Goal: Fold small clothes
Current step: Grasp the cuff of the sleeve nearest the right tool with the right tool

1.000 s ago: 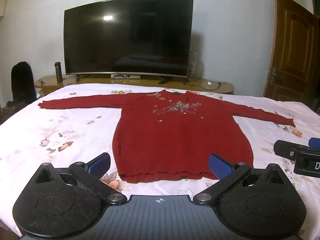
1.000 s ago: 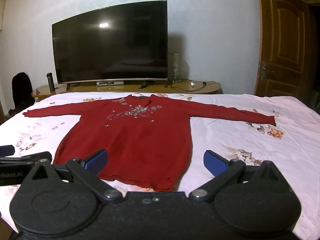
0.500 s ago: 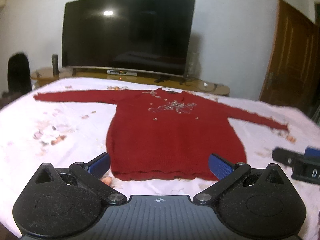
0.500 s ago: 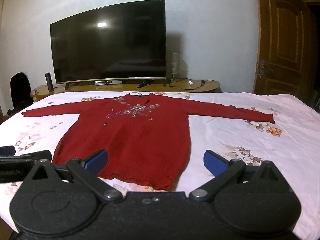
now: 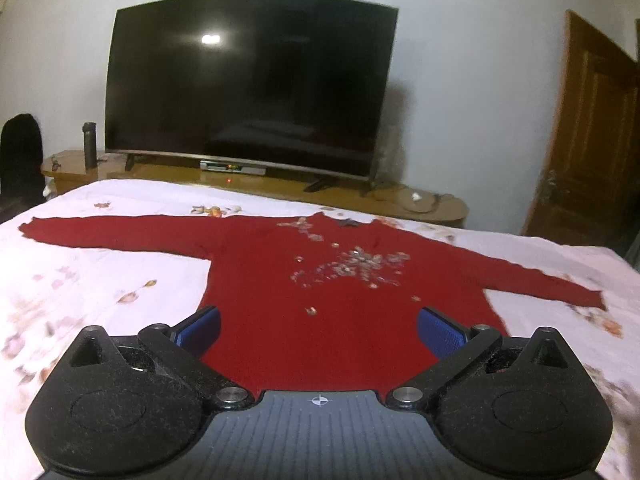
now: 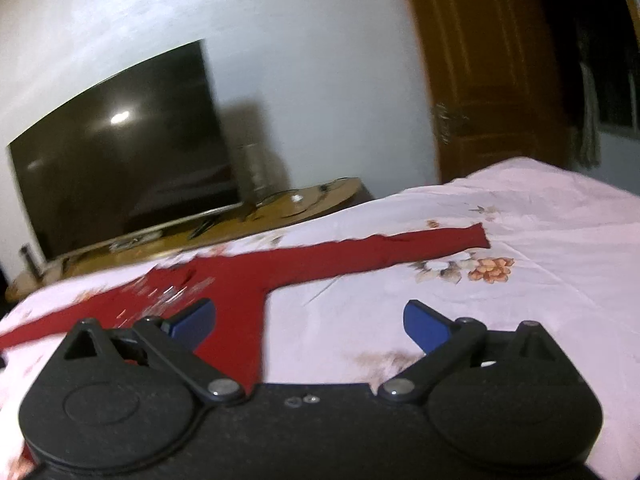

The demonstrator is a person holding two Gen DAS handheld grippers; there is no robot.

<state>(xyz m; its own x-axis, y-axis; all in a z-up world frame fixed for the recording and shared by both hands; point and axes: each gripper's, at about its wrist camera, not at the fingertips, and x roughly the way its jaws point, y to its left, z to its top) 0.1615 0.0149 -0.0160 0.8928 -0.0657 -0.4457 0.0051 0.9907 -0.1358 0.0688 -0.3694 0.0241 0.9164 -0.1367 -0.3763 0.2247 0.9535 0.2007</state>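
Note:
A red long-sleeved sweater (image 5: 320, 280) with silvery chest decoration lies flat on the bed, both sleeves stretched out sideways. My left gripper (image 5: 318, 330) hovers open over the sweater's lower body, blue pads wide apart with nothing between them. In the blurred, tilted right wrist view the sweater (image 6: 240, 284) shows its right side, and its right sleeve (image 6: 400, 250) runs out toward the far right. My right gripper (image 6: 308, 326) is open above the bedsheet just right of the sweater's side edge, its left pad over red fabric.
The bed (image 5: 80, 280) has a pale floral sheet. Beyond it stand a wooden TV stand (image 5: 248, 184) with a large dark TV (image 5: 248, 80) and a dark flask (image 5: 89, 144). A wooden door (image 5: 588, 136) is at the right, a black chair back (image 5: 20, 152) at the left.
Both grippers moved forward over the sweater. The right gripper swung and tilted toward the right sleeve, blurring its view. The right gripper no longer appears in the left view.

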